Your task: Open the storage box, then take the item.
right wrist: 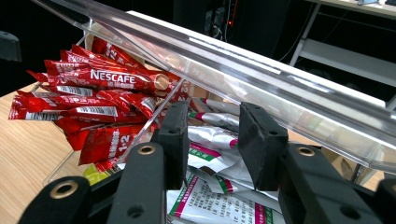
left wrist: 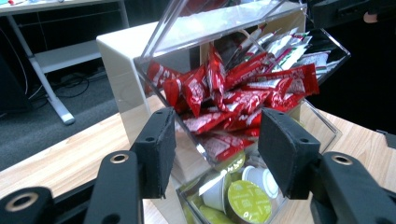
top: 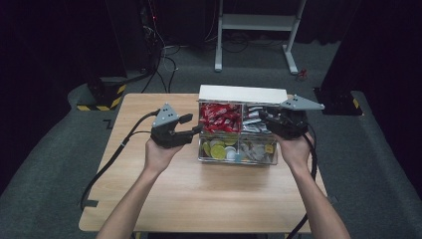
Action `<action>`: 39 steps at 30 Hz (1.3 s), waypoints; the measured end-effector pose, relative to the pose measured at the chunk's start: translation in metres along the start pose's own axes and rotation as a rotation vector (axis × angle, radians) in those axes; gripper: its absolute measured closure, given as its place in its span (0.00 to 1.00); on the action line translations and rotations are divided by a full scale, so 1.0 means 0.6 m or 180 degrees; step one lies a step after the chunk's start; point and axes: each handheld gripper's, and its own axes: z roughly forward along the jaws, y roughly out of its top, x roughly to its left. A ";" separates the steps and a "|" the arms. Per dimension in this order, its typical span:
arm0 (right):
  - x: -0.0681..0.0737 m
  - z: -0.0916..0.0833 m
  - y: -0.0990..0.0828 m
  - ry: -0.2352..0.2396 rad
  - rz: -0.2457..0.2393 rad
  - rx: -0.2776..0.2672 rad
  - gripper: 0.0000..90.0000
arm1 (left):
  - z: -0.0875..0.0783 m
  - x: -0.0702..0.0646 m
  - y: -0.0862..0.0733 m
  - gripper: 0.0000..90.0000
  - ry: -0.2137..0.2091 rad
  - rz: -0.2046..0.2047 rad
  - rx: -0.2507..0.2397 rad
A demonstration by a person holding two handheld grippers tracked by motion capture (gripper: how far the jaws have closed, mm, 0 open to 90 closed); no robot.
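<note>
Two claws, left [top: 195, 128] and right [top: 263, 117], both spread, flank one clear acrylic four-compartment box [top: 238, 158] on wooden tabletop [top: 199, 194]: red sachets [top: 218, 117], silver sachets [top: 255, 119], green-lidded capsules [top: 217, 149], pale packets [top: 256, 149].

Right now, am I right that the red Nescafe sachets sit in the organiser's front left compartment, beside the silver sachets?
Not quite: the red Nescafe sachets fill the back left compartment of the clear organiser, beside the silver sachets. The high view shows this; the front left compartment holds green-lidded capsules.
</note>
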 end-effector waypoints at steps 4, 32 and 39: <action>0.000 0.000 0.000 0.0008 0.0012 0.0001 0.70 | 0.007 0.001 0.006 0.52 -0.0028 -0.0043 -0.0031; -0.005 0.006 0.000 0.0040 0.0034 0.0051 0.70 | 0.069 0.000 0.027 0.65 -0.0111 -0.0199 0.0017; -0.006 0.010 -0.001 0.0026 0.0036 0.0069 0.70 | 0.077 -0.006 0.035 0.69 -0.0086 -0.0151 0.0057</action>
